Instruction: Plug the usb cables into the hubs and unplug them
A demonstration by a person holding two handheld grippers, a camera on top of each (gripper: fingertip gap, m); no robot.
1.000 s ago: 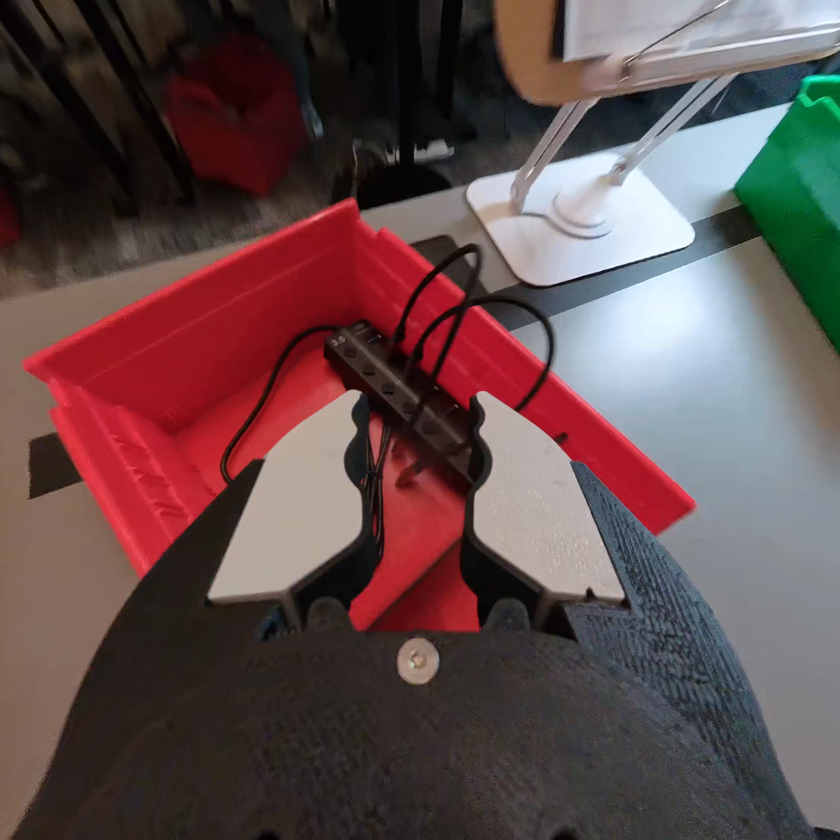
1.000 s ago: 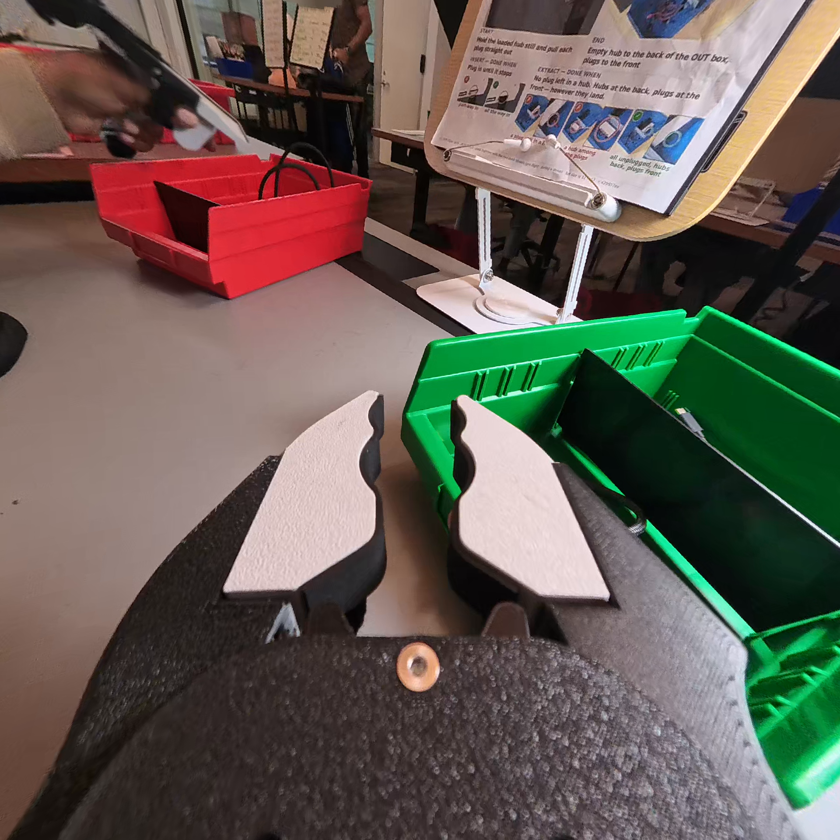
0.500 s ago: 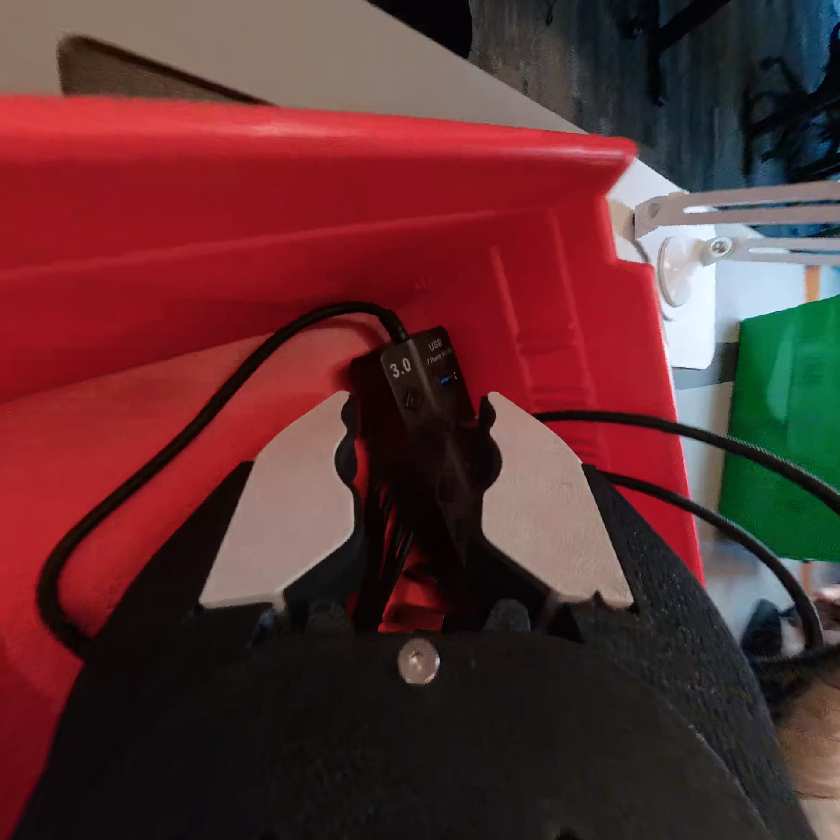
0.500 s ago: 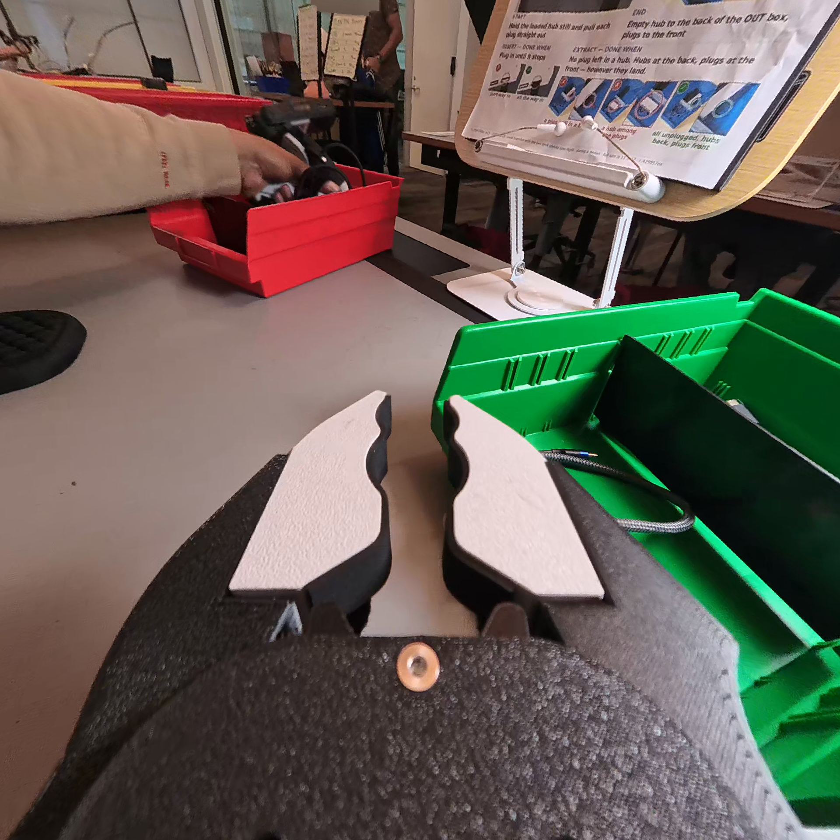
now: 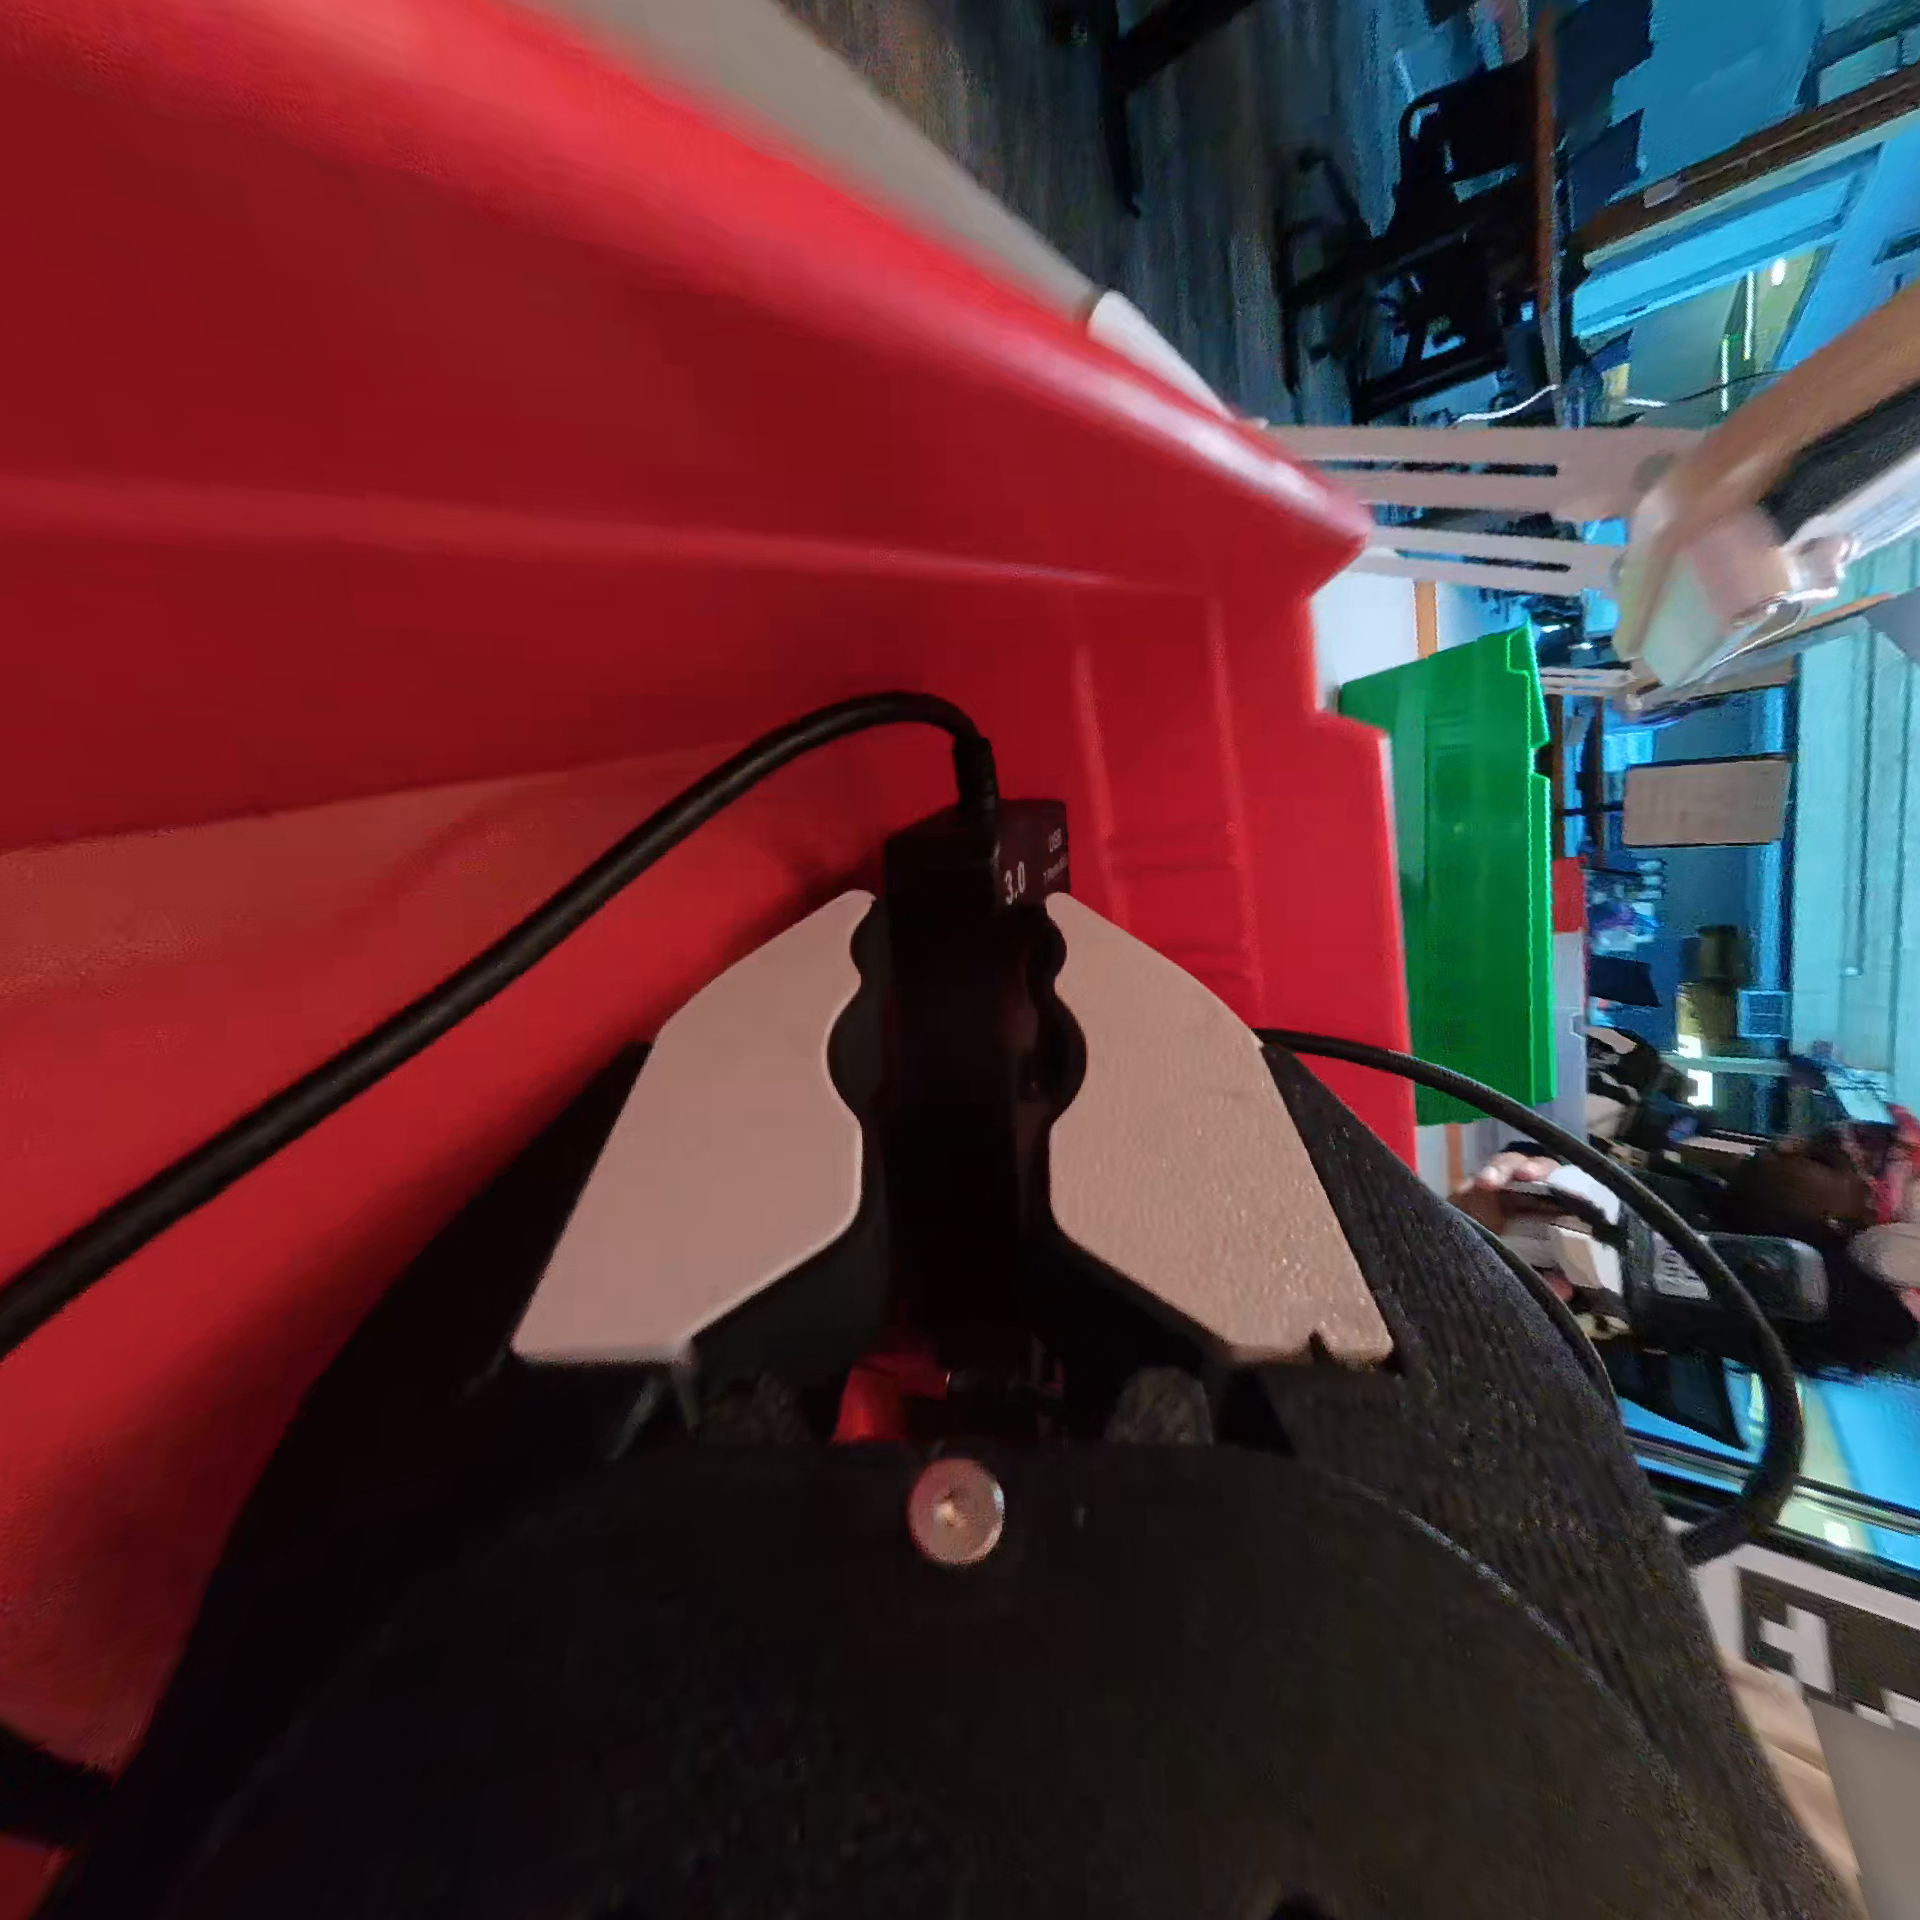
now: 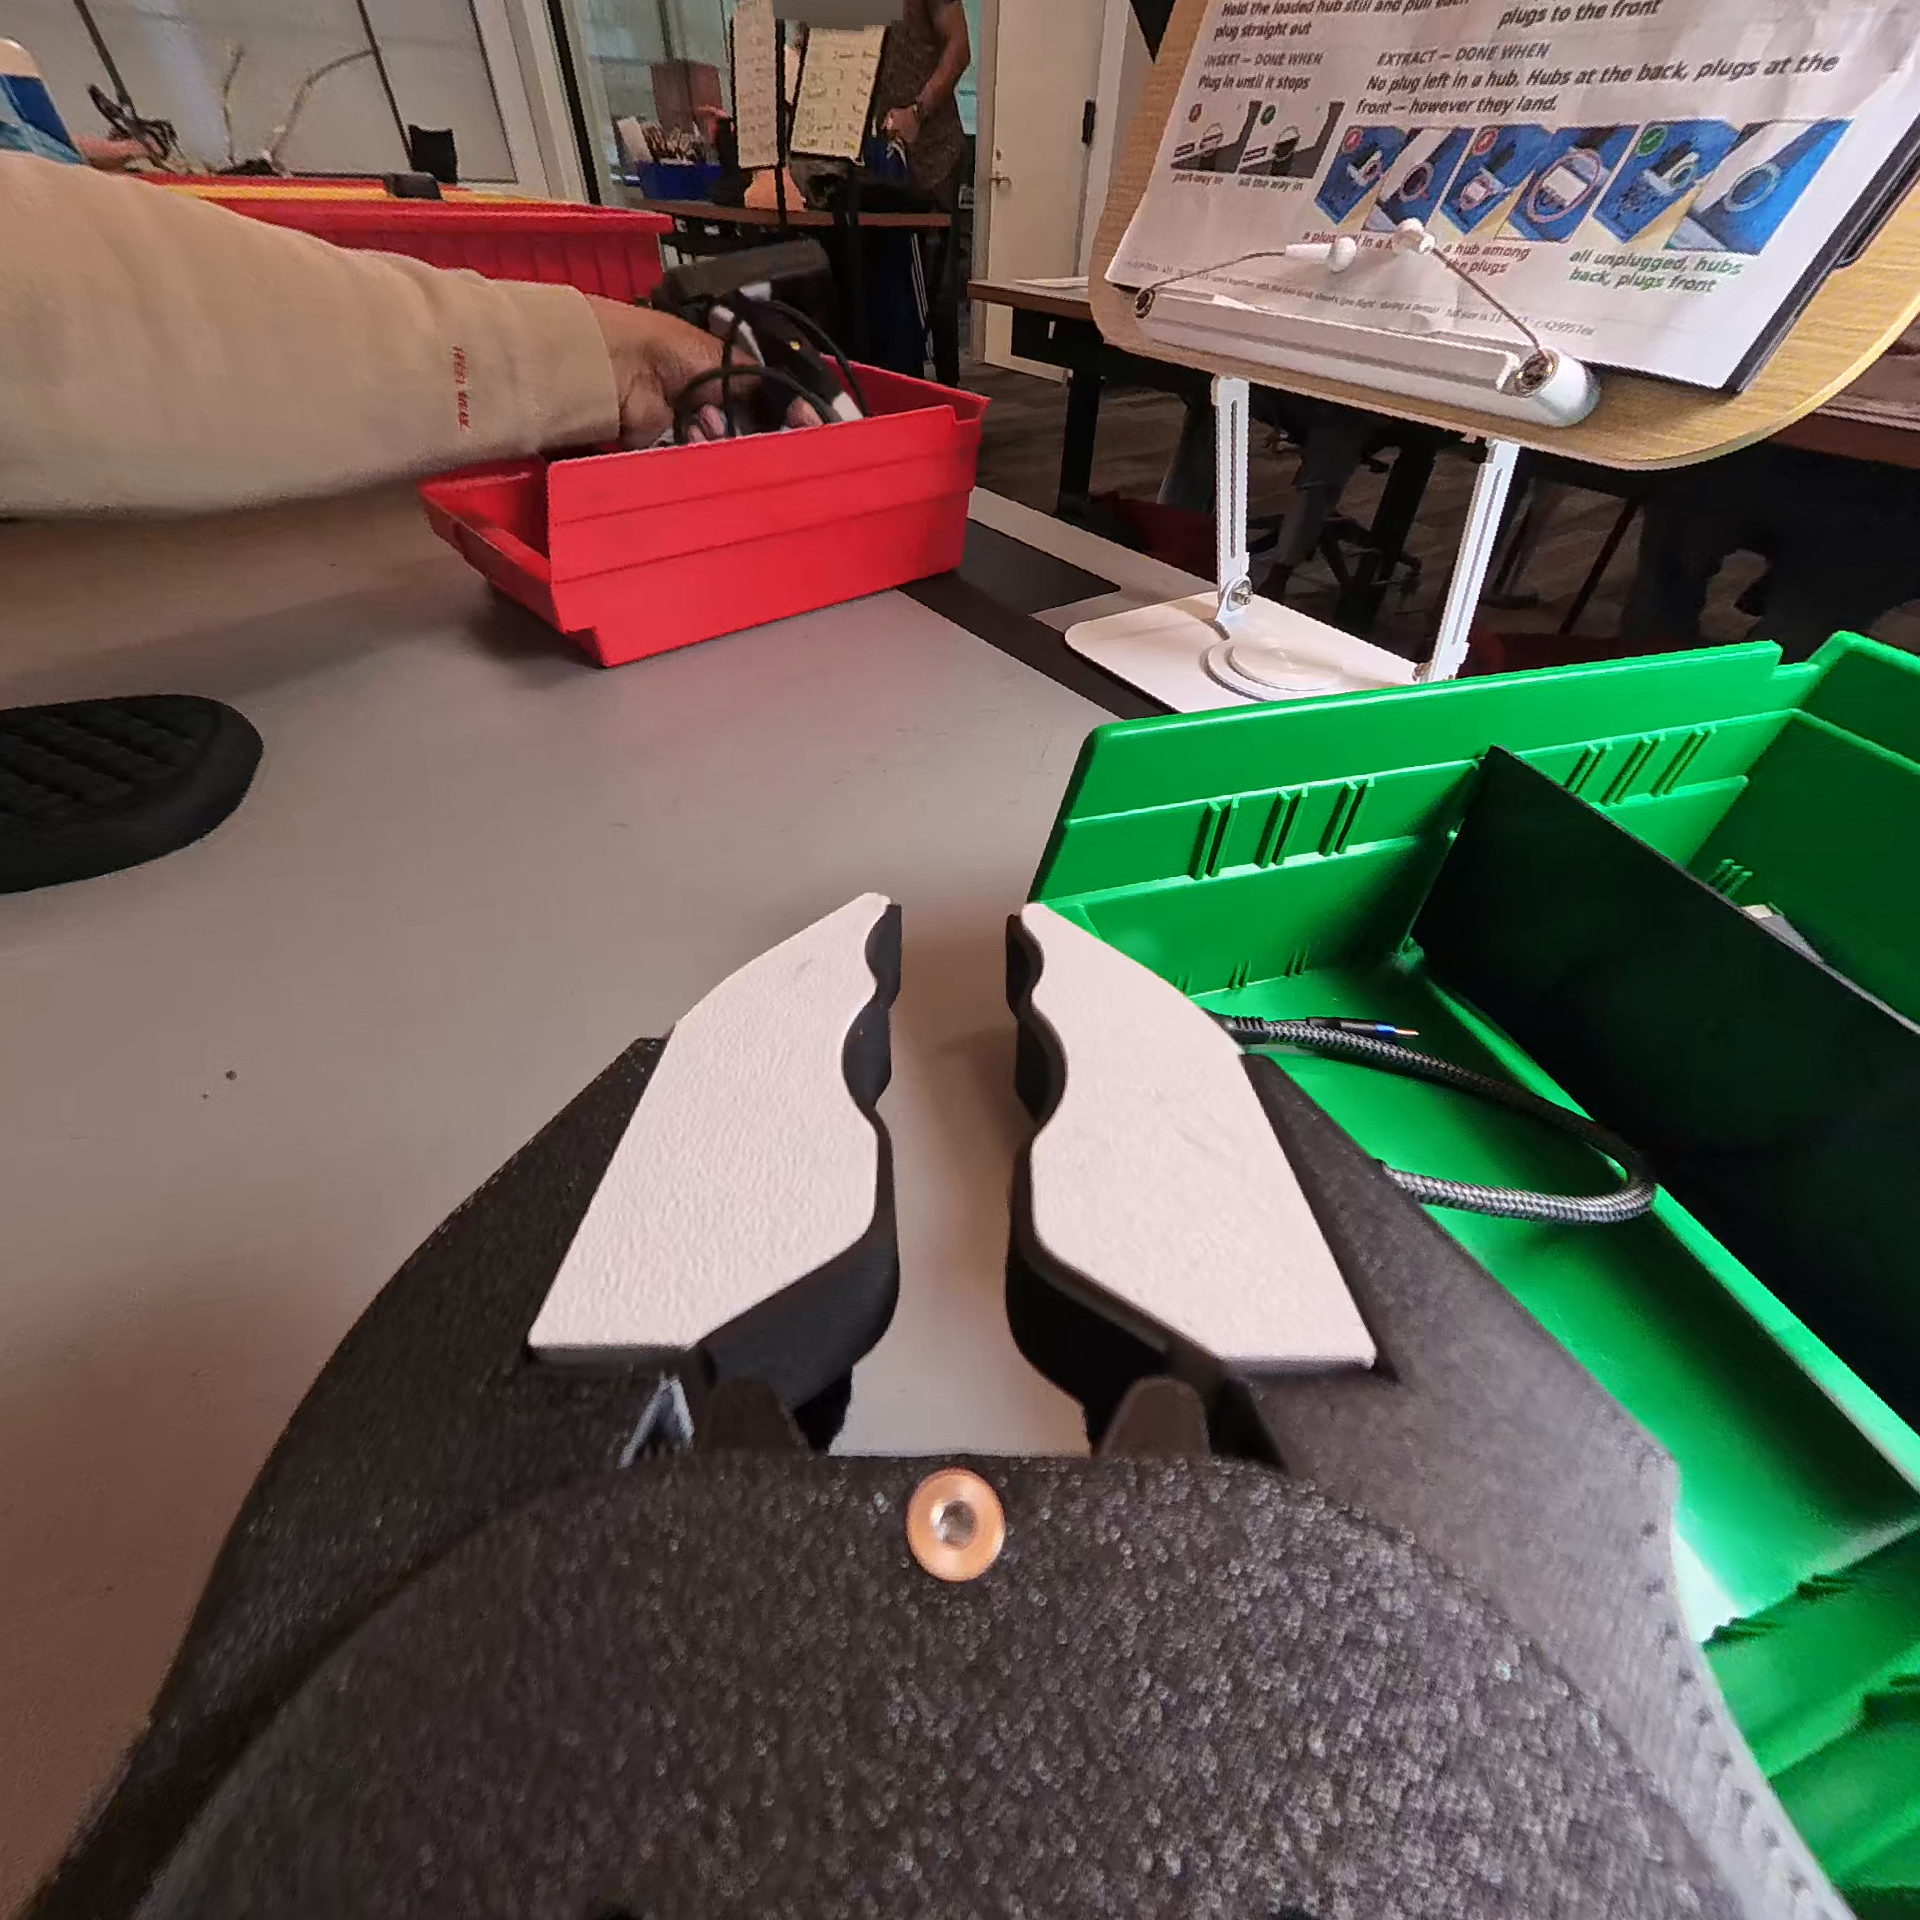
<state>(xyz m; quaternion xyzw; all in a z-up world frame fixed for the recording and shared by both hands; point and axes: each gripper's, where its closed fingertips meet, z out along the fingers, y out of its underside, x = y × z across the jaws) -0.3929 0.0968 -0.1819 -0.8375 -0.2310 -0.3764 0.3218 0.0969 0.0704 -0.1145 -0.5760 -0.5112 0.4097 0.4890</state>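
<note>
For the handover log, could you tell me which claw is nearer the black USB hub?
Left. The left claw is closed around the black USB hub inside the red bin; the right claw hovers open over the table beside the green bin.

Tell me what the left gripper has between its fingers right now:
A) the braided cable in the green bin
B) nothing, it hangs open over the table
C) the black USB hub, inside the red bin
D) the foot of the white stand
C: in the left wrist view the left gripper has both fingers closed against the black USB hub, with the red bin all around it.
</note>
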